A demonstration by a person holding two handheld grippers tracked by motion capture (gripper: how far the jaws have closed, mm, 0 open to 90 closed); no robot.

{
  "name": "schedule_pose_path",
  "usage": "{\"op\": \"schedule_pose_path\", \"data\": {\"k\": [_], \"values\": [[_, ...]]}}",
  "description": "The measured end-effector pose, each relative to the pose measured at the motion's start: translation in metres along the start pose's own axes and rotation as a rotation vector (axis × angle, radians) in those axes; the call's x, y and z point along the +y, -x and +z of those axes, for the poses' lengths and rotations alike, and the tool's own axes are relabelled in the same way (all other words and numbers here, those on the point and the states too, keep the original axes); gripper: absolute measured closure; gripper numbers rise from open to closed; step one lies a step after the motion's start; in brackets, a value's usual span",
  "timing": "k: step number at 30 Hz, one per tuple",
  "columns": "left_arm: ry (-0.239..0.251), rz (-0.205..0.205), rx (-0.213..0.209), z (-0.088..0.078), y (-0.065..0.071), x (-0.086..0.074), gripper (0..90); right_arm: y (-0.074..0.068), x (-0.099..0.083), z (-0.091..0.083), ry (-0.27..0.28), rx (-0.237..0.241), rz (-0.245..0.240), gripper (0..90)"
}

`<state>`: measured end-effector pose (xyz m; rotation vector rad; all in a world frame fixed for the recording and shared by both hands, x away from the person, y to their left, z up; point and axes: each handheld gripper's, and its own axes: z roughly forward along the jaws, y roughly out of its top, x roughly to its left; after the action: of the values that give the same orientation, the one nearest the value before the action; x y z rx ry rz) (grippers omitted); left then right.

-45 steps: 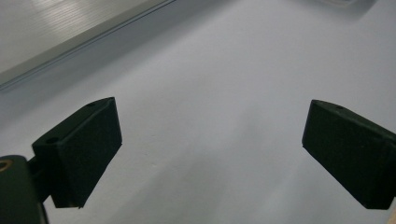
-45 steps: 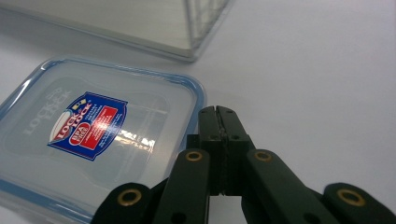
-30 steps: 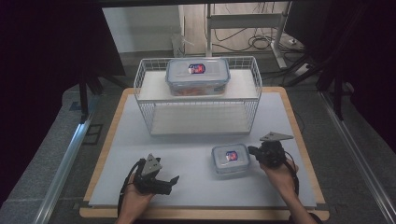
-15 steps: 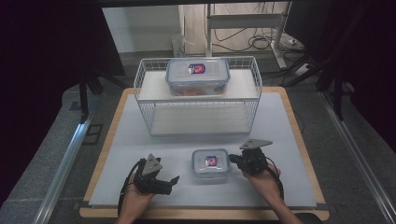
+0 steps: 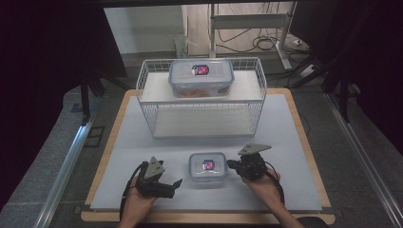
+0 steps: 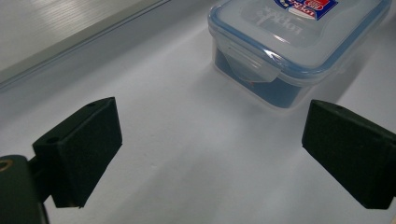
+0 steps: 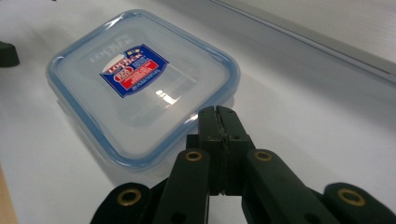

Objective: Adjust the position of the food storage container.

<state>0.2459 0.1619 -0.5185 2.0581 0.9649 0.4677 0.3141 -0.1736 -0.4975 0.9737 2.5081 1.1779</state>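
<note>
**Small lidded box between your two claws**

The small square clear plastic box with the blue-rimmed lid and red-and-blue label (image 5: pixel 207 167) sits flat on the white worktop (image 5: pixel 285 133), near your edge and about midway between your hands. Its lid is on, with a side latch folded down, as the left gripper view shows.

Your right claw (image 5: pixel 231 164) is at the box's right side. Its two jaws are pressed together with nothing between them, and in the right gripper view the closed tips (image 7: pixel 218 114) sit right at the blue rim of the lid; whether they actually touch it cannot be told. Your right hand (image 5: pixel 260 183) holds that gripper low over the worktop.

Your left claw (image 5: pixel 176 183) lies to the left of the box, a little apart from it. Its jaws stand wide apart and hold nothing; in the left gripper view the box (image 6: pixel 299 42) lies ahead of them, towards the right-hand jaw, with bare worktop in between.

Farther back on the worktop stands a white wire basket rack (image 5: pixel 149 104). On its upper shelf rests a larger rectangular clear plastic box with a blue-rimmed lid (image 5: pixel 201 77), well apart from the small one.
</note>
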Motion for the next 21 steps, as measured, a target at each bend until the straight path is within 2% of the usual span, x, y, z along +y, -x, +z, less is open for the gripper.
{"op": "schedule_pose_path", "data": {"k": [2,9,15,21], "values": [[-0.001,-0.002,0.002,0.0,-0.001,0.0,4.8,0.001,-0.001,-0.002,-0.001,-0.02,-0.018,86.9],[0.0,-0.005,-0.002,-0.001,-0.003,-0.001,5.0,0.012,-0.008,-0.018,0.01,-0.045,-0.026,71.1],[-0.009,-0.004,-0.003,0.001,-0.004,-0.002,4.9,0.022,-0.016,-0.029,0.005,-0.029,-0.014,59.3],[-0.014,-0.008,-0.003,0.002,-0.005,-0.003,4.7,0.026,-0.02,-0.035,0.012,-0.041,-0.023,49.3]]}}
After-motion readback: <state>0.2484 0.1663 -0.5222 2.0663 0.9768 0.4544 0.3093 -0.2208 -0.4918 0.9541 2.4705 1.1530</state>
